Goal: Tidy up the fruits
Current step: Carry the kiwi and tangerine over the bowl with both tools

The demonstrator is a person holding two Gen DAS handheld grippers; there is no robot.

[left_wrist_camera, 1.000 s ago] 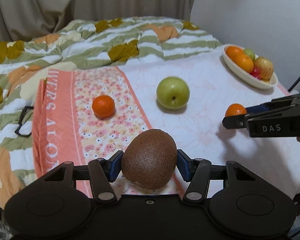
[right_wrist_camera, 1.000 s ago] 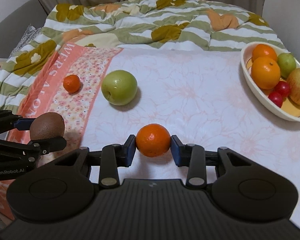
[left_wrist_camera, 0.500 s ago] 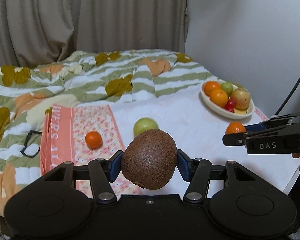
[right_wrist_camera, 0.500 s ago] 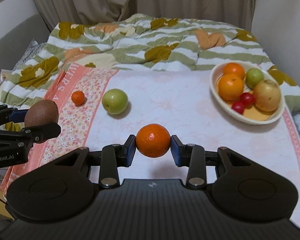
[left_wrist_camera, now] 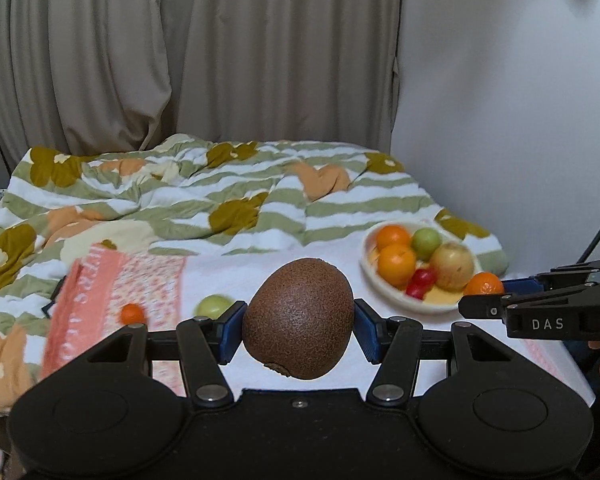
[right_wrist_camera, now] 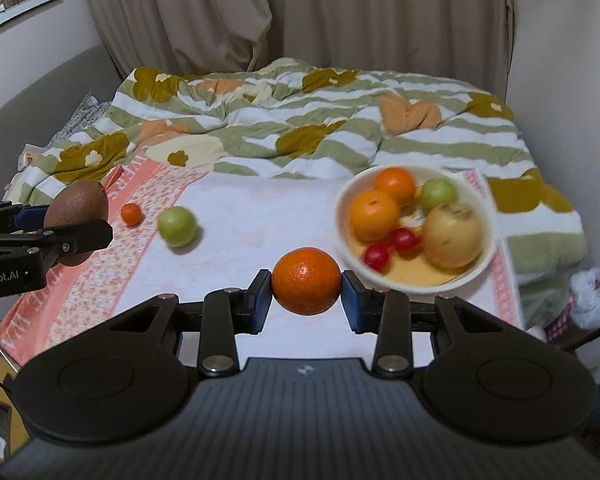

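Observation:
My left gripper [left_wrist_camera: 299,330] is shut on a brown kiwi [left_wrist_camera: 298,318], held in the air above the bed. My right gripper [right_wrist_camera: 306,296] is shut on a small orange [right_wrist_camera: 306,281], also lifted. A white bowl [right_wrist_camera: 482,262] with oranges, a green fruit, a yellow apple and small red fruits sits at the right of the white sheet. A green apple [right_wrist_camera: 177,226] and a small tangerine [right_wrist_camera: 131,214] lie on the bed at the left. In the left wrist view the bowl [left_wrist_camera: 370,270] is right of the kiwi; the right gripper [left_wrist_camera: 485,294] enters from the right.
A rumpled green-striped floral quilt [right_wrist_camera: 300,128] covers the far half of the bed. A pink flowered towel [right_wrist_camera: 80,276] lies along the left. Curtains [left_wrist_camera: 180,60] hang behind, a wall stands at the right. A white plastic bag [right_wrist_camera: 592,296] lies beside the bed.
Both grippers have risen and drawn back from the bed with their fruits still held. The bed and bowl look smaller and lower in both views.

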